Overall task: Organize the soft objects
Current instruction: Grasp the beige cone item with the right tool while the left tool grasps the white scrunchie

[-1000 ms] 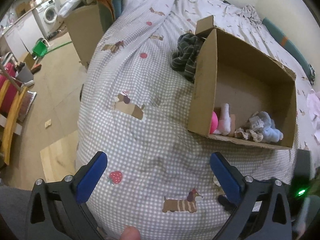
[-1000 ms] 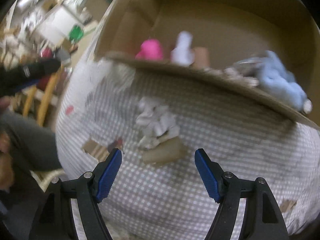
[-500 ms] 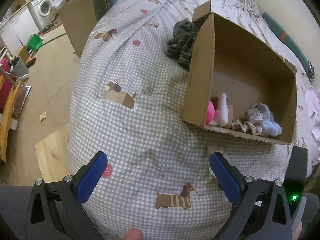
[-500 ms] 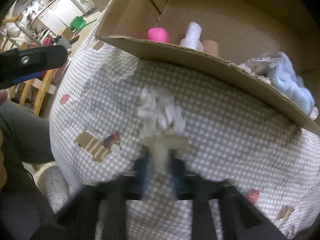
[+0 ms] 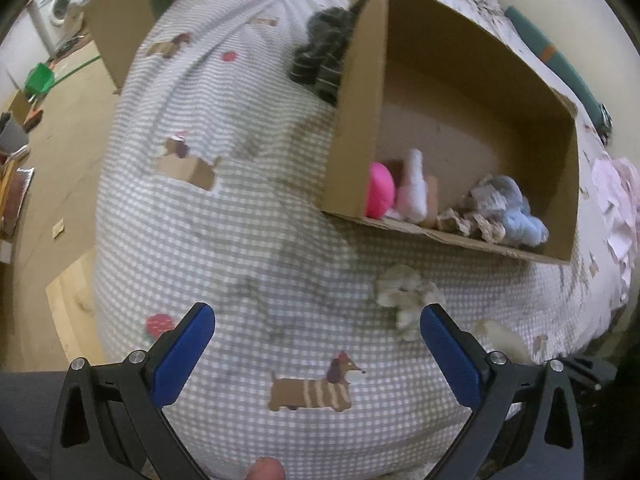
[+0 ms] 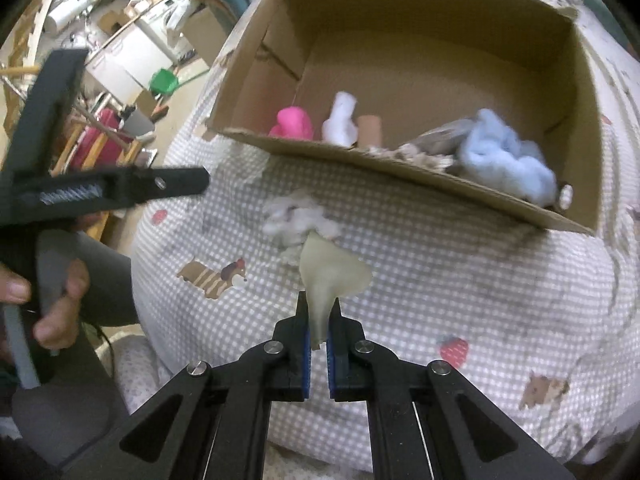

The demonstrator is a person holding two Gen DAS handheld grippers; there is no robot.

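A cardboard box [image 5: 356,128] [image 6: 400,168] lies open on the checked bed cover and holds a pink toy [image 5: 380,194] [image 6: 294,122], a white toy [image 6: 342,120] and a light blue fluffy toy [image 5: 520,224] [image 6: 504,160]. In front of the box lies a white fluffy toy [image 5: 404,292] [image 6: 296,220]. My right gripper [image 6: 319,312] is shut on a pale cream soft piece [image 6: 332,272] and holds it just above the cover. The cream piece also shows in the left wrist view [image 5: 500,334]. My left gripper [image 5: 314,330] is open and empty, low over the cover's near edge.
A dark striped cloth [image 5: 320,56] lies behind the box. A second cardboard box [image 5: 120,40] stands at the bed's left. The floor at the left holds a green bin [image 5: 40,80] and a washing machine [image 5: 56,16]. Pink cloth [image 5: 616,200] lies at the right.
My right gripper has closed on the cream piece and lifted it off the cover. My left gripper has drifted left and back; it stays open.
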